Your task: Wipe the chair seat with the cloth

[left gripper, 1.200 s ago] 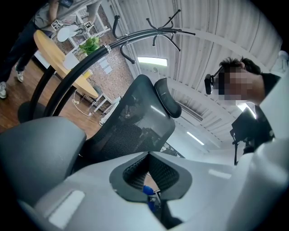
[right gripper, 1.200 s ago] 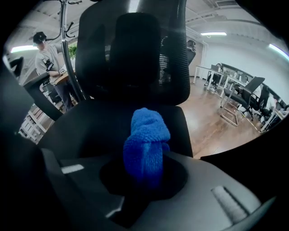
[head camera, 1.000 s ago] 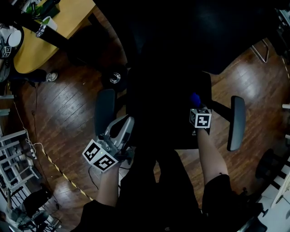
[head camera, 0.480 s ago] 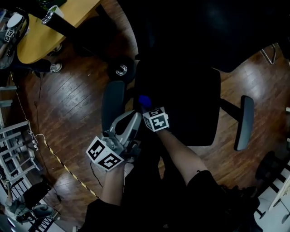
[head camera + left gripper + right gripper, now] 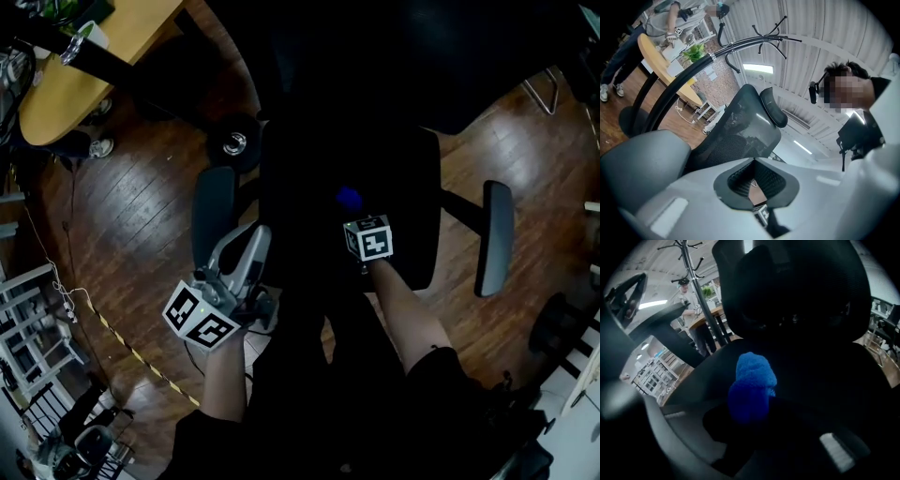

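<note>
Cloth (image 5: 349, 198) rightward, tight in hand-held gripper (image 5: 355, 213)

Setting: open-plan office or lab workspace. Evidence: black mesh-backed office chair (image 5: 736, 136) with headrest (image 5: 774, 108) and padded armrests (image 5: 494, 239); dark wood plank floor (image 5: 141, 206); round wooden table (image 5: 66, 84) carrying a potted plant (image 5: 695, 52), with a person (image 5: 661, 23) standing at it; black coat stand (image 5: 754, 40); corrugated metal ceiling (image 5: 825, 23) with strip lights (image 5: 758, 69); white wire shelving racks (image 5: 651, 371) along the room's edge; yellow-and-black striped line (image 5: 131, 352) running across the floor
</note>
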`<state>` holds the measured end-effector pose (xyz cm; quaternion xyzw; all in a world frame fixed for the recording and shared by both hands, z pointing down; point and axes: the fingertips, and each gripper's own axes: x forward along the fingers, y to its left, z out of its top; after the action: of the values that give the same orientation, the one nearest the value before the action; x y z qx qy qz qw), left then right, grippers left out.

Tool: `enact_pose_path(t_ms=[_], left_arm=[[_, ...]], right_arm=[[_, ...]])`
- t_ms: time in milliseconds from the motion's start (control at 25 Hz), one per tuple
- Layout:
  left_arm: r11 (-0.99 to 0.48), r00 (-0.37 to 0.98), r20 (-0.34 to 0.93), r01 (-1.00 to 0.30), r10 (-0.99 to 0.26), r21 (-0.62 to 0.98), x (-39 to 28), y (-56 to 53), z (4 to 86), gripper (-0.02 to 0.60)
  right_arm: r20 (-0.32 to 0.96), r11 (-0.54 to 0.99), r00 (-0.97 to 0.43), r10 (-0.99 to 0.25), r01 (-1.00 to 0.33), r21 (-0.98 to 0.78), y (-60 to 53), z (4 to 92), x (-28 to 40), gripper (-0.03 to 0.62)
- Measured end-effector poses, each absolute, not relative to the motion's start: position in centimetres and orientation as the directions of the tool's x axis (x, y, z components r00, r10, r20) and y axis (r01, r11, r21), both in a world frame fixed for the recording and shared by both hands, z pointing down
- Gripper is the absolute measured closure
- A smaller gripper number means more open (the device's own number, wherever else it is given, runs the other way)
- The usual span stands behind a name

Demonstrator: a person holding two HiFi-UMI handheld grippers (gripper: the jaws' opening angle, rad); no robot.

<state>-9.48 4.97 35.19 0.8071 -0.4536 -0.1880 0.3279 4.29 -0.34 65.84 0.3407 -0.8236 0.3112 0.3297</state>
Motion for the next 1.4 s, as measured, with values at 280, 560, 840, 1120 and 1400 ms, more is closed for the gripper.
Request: enact_pose_path(t_ms=[280,560,840,1120,1400], left_arm=[[-0.374,0.535,0.013,-0.608,-0.845,0.7,-8.8,4.7,35.4,0.584],[-0.38,0.54,0.011,-0.606,-0.842,0.699,-8.2,4.2,35.2,0.584],[-0.382,0.534,0.001,-0.607,-0.846,0.697,-8.3,4.3,35.1,0.584],[-0.368,0.509,-0.006,-0.615,-0.861,0.697,-9.1,5.2,34.9,0.584],[-0.355,0.485,-0.01,-0.626,-0.874,0.694,-10.3,5.7,34.9,0.584]], right_arm=[[0.803,0.434,-0.367,-0.47,-0.888,-0.152,-1.8,65.4,19.2,0.556],[0.818,0.392,-0.294,-0.494,-0.916,-0.092,-2.3,64.4,24.0,0.556],[0.788,0.277,-0.29,-0.544,-0.948,-0.157,-2.7,63.7,21.5,0.556],[0.72,0.539,-0.592,-0.363,-0.763,-0.356,2.2,63.1,1.2,0.556],[0.67,0.627,-0.723,-0.165,-0.601,-0.494,10.1,63.5,-10.9,0.556]])
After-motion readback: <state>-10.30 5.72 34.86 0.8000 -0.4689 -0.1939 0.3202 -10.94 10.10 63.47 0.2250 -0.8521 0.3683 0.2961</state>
